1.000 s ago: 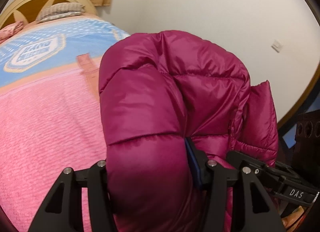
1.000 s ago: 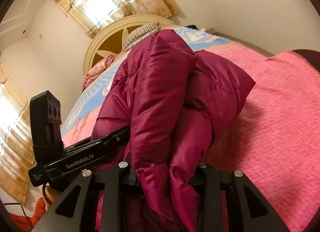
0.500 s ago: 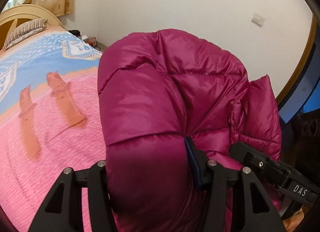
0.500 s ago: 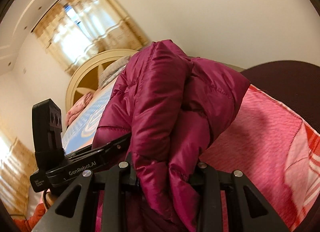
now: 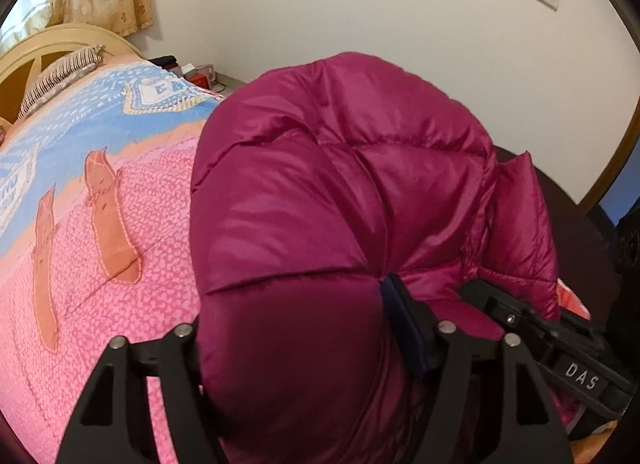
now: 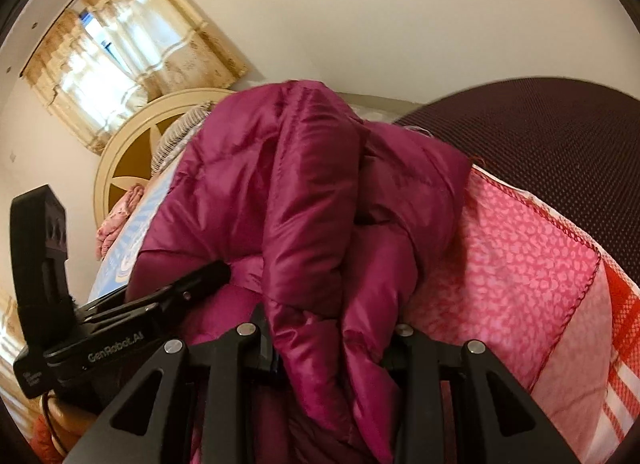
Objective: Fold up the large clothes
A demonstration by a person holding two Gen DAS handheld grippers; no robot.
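Left tool (image 5: 304,328) clamped hard on a thick quilted panel of the magenta down jacket (image 5: 340,191), jaws spread only by the bulk of padding squeezed between them. Right tool (image 6: 328,334) pinched shut likewise on a narrower hanging fold of the same jacket (image 6: 304,199). Both seen side by side, each visible at the edge of the other's view: right tool (image 5: 560,348) just to the right of the left, left tool (image 6: 132,324) just to the left of the right. Jacket bunched and raised ahead of both tools, above the pink bedspread (image 5: 100,304); impossible to tell whether its lower part touched the bed.

Judged to be mid-carry, garment gathered rather than spread, no clean fold line formed yet.

Risks from here, as judgements only:
- Slippery shell fabric likely to creep out of the right tool, gripped on a thin fold with loose layers hanging beside it.
- Trapped air in the down likely to spring folds open once released.
- Hidden sleeves or hem, tucked behind the bulk ahead of the tools, apt to land twisted underneath and spoil the fold.
- Tools held so close together liable to lay the jacket down as a lump near the bed's edge (image 6: 568,240), with some danger of sliding off.
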